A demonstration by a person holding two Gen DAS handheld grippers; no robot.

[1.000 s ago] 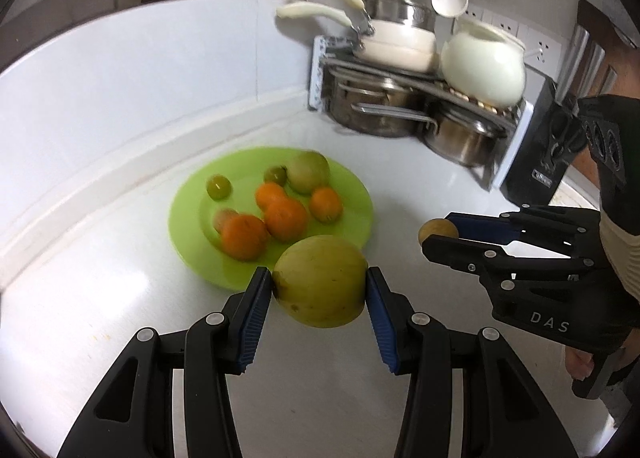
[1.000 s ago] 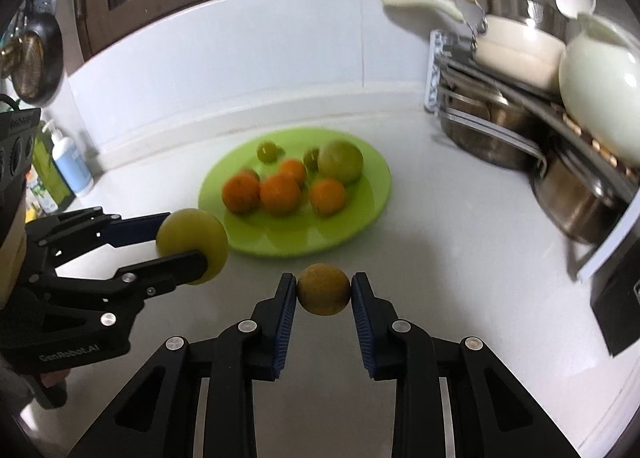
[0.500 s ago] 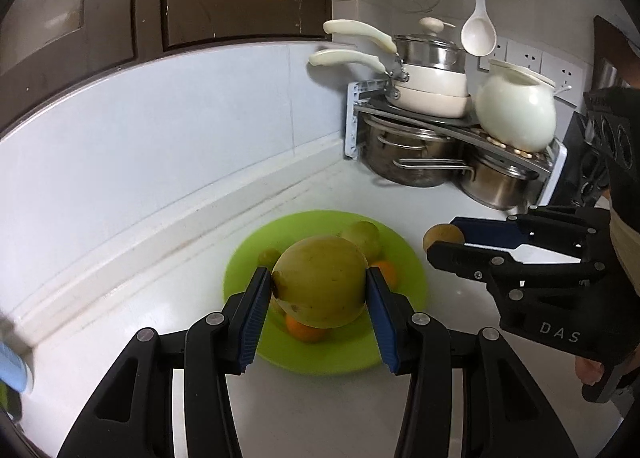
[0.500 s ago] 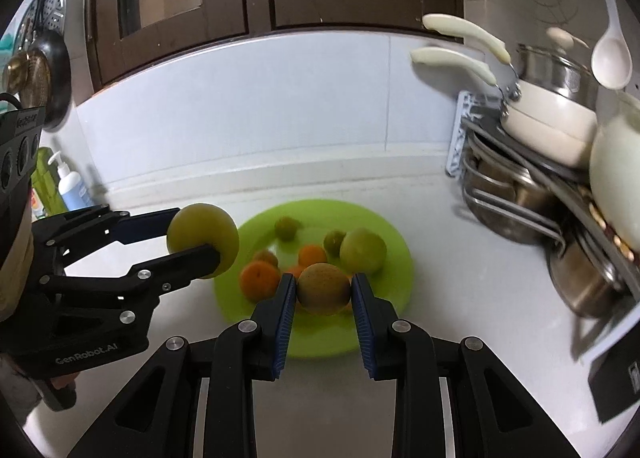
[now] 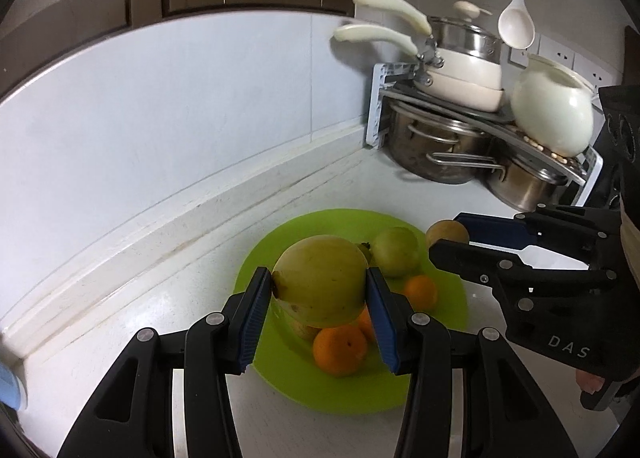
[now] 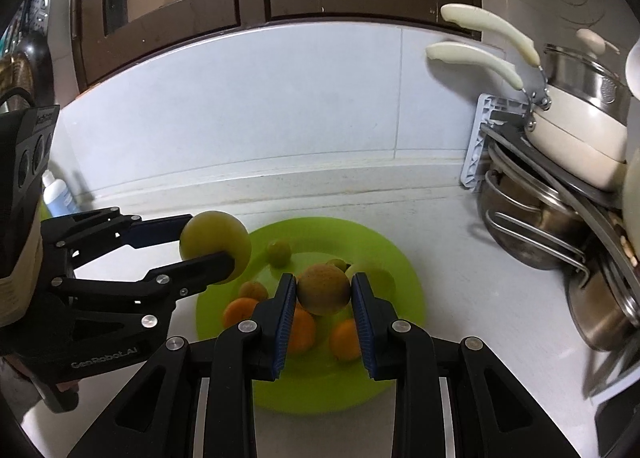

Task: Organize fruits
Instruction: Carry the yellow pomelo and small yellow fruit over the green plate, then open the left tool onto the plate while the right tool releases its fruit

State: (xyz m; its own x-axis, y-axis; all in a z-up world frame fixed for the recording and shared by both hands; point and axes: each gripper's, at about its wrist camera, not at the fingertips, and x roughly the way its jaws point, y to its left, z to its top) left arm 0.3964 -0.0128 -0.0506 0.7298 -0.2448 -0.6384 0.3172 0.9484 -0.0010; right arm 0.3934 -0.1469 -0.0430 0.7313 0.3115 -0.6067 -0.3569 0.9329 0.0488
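**A:** Which step is shown?

**B:** Carrying to the dish. The left tongs (image 5: 320,290) are clamped on a large, round yellow-green fruit (image 5: 320,284); the right tongs (image 6: 323,294) are pressed narrow on a small, round brownish fruit (image 6: 323,289). Both fruits hang above the flat, round lime-green plastic plate (image 5: 352,390), which lies on the white surface (image 5: 120,322). On the plate lie several small oranges (image 5: 340,350), a mid-sized green fruit (image 5: 396,252) toward 1 o'clock in the left wrist view, and a small green one (image 6: 279,253) toward 11 o'clock in the right wrist view.

**A:** What does the next move call for?

**B:** Probably a descent into a bare patch of plate. The clearest room appears toward 6 o'clock and along the 3 o'clock rim in the right wrist view. Each pair of tongs should part only once its fruit rests, since round fruit may roll off the shallow rim or knock the oranges.

**A:** What differs from a second ago?

**B:** Then the plate lay ahead of both tongs, toward 12 o'clock, with the fruits held over bare surface short of it. Now both fruits overlap the plate in view, and the steel pots on the corner rack (image 5: 480,162) sit further toward 2 o'clock. Neither grip has changed.
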